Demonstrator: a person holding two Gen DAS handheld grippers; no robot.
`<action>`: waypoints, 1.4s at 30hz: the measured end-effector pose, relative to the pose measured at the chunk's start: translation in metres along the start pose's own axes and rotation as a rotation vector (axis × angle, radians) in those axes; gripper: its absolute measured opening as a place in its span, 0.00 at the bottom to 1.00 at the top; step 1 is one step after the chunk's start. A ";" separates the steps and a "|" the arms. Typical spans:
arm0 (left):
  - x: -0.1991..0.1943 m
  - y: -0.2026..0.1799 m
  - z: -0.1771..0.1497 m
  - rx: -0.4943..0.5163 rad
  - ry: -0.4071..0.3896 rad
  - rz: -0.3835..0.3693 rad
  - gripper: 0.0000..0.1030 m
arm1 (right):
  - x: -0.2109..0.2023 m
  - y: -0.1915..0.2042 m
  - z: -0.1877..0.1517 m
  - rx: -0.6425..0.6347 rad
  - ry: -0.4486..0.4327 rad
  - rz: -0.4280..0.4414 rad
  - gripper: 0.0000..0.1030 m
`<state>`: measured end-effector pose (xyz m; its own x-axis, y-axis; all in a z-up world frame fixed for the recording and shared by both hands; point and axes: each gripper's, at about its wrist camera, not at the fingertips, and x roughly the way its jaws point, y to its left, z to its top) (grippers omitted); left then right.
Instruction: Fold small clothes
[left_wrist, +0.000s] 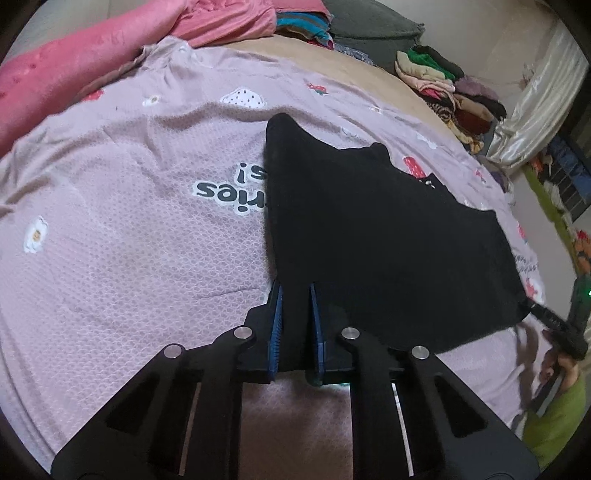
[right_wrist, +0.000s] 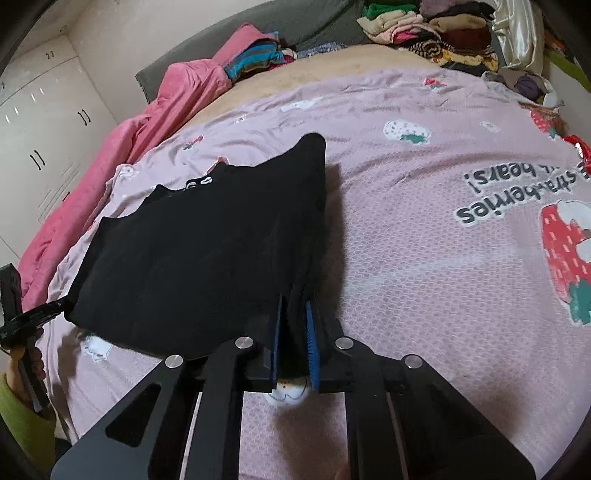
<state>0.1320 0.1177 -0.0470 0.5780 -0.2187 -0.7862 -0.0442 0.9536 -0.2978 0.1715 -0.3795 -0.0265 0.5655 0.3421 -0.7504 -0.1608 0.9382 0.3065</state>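
A small black garment (left_wrist: 384, 236) lies spread on the pink strawberry-print bedsheet (left_wrist: 129, 229). My left gripper (left_wrist: 295, 291) is shut on its near left corner, with black cloth pinched between the blue pads. In the right wrist view the same black garment (right_wrist: 207, 258) stretches to the left, and my right gripper (right_wrist: 294, 302) is shut on its near right corner. The near edge is held slightly above the sheet (right_wrist: 424, 277). Each gripper shows at the edge of the other's view: the right gripper (left_wrist: 546, 317) and the left gripper (right_wrist: 40, 314).
A pink blanket (left_wrist: 66, 74) lies bunched along the far left of the bed. Piles of folded clothes (left_wrist: 450, 92) sit at the far right corner; they also show in the right wrist view (right_wrist: 432, 33). White wardrobe doors (right_wrist: 40, 122) stand beyond the bed.
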 end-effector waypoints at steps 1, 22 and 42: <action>0.000 -0.001 -0.001 0.009 0.003 0.011 0.07 | -0.001 -0.001 -0.002 -0.001 0.002 -0.007 0.11; -0.011 -0.019 -0.013 0.080 -0.002 0.112 0.22 | -0.009 0.001 -0.013 -0.011 -0.003 -0.103 0.43; -0.039 -0.013 -0.028 0.077 -0.043 0.168 0.89 | -0.040 0.054 -0.015 -0.135 -0.077 -0.092 0.95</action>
<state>0.0871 0.1080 -0.0278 0.6025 -0.0478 -0.7967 -0.0817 0.9893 -0.1212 0.1281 -0.3419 0.0107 0.6423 0.2547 -0.7229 -0.2100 0.9656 0.1537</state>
